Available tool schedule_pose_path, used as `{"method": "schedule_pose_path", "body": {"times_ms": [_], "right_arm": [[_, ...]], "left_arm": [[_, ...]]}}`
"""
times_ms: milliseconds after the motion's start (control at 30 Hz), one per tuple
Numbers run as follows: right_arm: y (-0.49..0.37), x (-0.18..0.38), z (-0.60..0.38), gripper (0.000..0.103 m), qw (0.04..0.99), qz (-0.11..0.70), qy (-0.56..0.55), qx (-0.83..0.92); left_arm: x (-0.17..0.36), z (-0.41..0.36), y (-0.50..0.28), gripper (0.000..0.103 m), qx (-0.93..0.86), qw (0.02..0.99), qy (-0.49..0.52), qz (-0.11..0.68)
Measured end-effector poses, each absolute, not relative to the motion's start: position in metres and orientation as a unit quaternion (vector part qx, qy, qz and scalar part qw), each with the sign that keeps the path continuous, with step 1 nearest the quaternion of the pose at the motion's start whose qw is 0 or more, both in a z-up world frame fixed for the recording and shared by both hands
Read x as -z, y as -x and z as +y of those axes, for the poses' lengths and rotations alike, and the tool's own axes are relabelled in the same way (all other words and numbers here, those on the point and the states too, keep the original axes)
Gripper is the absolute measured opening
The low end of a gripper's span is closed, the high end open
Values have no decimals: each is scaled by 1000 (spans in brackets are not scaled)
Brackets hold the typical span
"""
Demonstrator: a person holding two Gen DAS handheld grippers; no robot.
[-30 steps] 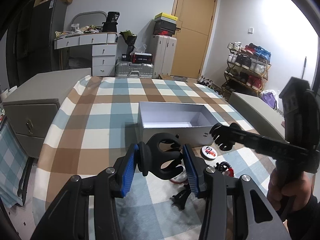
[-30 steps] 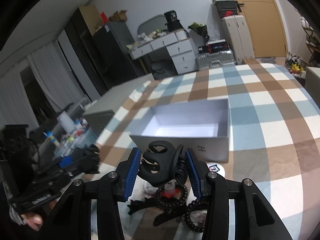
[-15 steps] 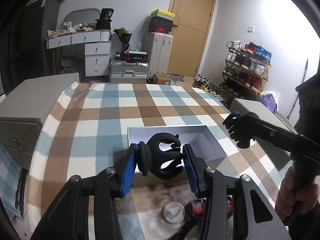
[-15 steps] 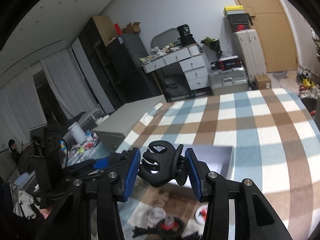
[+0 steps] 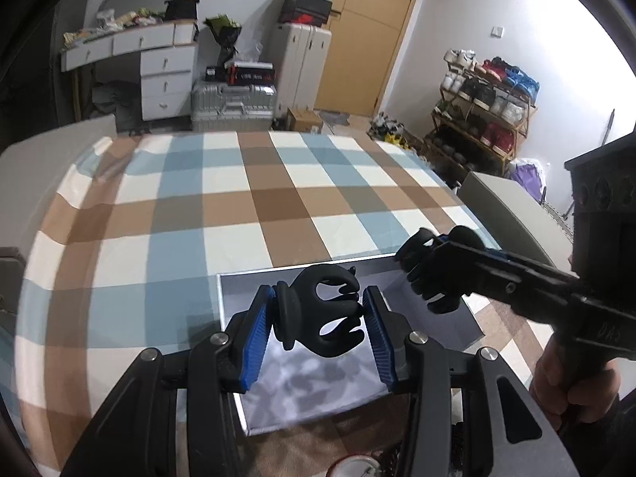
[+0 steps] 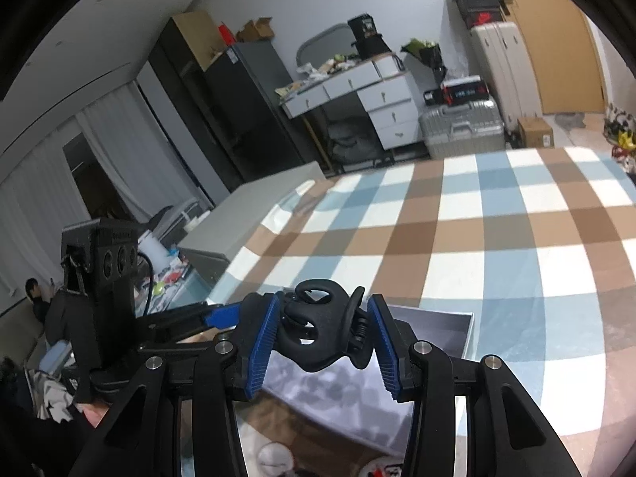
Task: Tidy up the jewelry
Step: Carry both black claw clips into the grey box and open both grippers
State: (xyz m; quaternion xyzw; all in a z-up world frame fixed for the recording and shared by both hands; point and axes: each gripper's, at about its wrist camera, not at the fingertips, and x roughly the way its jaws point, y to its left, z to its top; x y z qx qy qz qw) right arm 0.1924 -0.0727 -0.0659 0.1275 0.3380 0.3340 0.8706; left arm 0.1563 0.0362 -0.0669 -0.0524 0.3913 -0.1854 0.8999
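The open grey box (image 5: 429, 326) lies on the checked cloth (image 5: 246, 206) that covers the worktop, and serves here as the landmark. The left hand-held gripper (image 5: 320, 320) is clenched on a black claw clip (image 5: 318, 312), which sits squeezed between the blue pads (image 5: 254, 338) and hangs directly above the pale floor of the box, over its left half. The clip's curved teeth point toward the far wall of the box.

The right hand-held gripper (image 6: 326, 334) likewise grasps a second black claw clip (image 6: 324, 332), pinched between its own blue pads (image 6: 260, 348). In the left wrist view this right hand-held gripper (image 5: 427, 274) reaches in from the right side of the box, with its clip (image 5: 433, 282) held above the box's far right corner. The two clips are near each other but apart, both clear of the box floor.

In the right wrist view the box (image 6: 437, 326) shows below and behind the held clip, its far rim dark against the cloth. At the near side of the box, outside its front wall, a small round white item (image 6: 274, 457) lies on the cloth, partly hidden by the gripper frame and too blurred to identify.
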Motion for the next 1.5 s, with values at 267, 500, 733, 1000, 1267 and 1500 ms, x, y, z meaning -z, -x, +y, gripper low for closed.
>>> {"method": "schedule_pose_path", "body": {"times_ms": [267, 500, 733, 1000, 1267, 1500], "right_arm": [[-203, 84, -72, 45, 870, 365, -110, -314], [-211, 91, -69, 45, 864, 386, -110, -305], [-213, 88, -68, 52, 870, 376, -111, -300], [-198, 70, -82, 80, 881, 334, -142, -303], [-165, 44, -103, 102, 903, 290, -139, -284], [-133, 35, -107, 103, 922, 260, -116, -264]], "left_arm": [[76, 22, -163, 40, 205, 885, 28, 418], [77, 19, -168, 40, 221, 877, 29, 425], [77, 24, -172, 48, 236, 876, 40, 419], [58, 34, -159, 82, 217, 902, 44, 371], [45, 53, -128, 82, 161, 929, 55, 329], [44, 53, -105, 82, 102, 947, 38, 303]]}}
